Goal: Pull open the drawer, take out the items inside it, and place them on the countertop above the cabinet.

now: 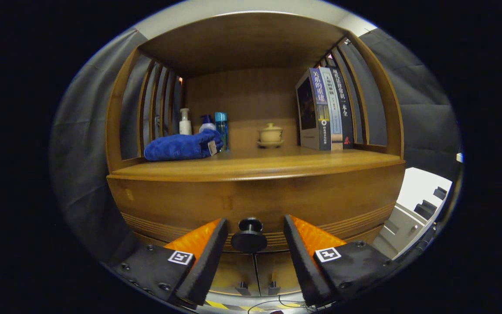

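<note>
**Knob lined up, drawer not yet pulled**

Gripper (255,231) spread wide, holding nothing. Dark round knob (249,236) sits between the fingers, touching neither. Drawer front (255,203) closed, flush under the countertop (255,168); contents hidden.

Best done by closing both fingers squarely on the knob's neck (behind the wider disc, so it cannot slip off), then drawing straight back, level, without twisting.

Farther off on the countertop: blue cloth (181,147) at left, bottles (221,128) behind it, small lidded cup (270,134) in the middle, books (325,111) upright at right. Bare patch near the front edge looks suitable for setting items down.
</note>
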Action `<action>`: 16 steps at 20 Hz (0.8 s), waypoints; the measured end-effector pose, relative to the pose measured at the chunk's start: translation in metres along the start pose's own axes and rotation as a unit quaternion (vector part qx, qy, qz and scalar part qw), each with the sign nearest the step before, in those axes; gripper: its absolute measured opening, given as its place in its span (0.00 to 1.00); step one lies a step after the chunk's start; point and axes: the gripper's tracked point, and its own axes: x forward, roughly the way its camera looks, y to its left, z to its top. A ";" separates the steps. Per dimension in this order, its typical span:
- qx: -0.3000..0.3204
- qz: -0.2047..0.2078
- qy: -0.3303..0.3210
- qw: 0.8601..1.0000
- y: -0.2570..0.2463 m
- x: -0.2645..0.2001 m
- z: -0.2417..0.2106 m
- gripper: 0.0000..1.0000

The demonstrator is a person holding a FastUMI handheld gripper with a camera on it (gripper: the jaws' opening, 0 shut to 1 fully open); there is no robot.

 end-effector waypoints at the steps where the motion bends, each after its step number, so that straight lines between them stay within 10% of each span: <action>1: 0.000 0.000 0.006 1.000 0.001 0.003 -0.004 0.72; 8: 0.009 0.012 0.022 1.000 0.006 0.007 -0.011 0.42; 16: 0.005 0.008 0.024 1.000 0.005 -0.010 -0.017 0.42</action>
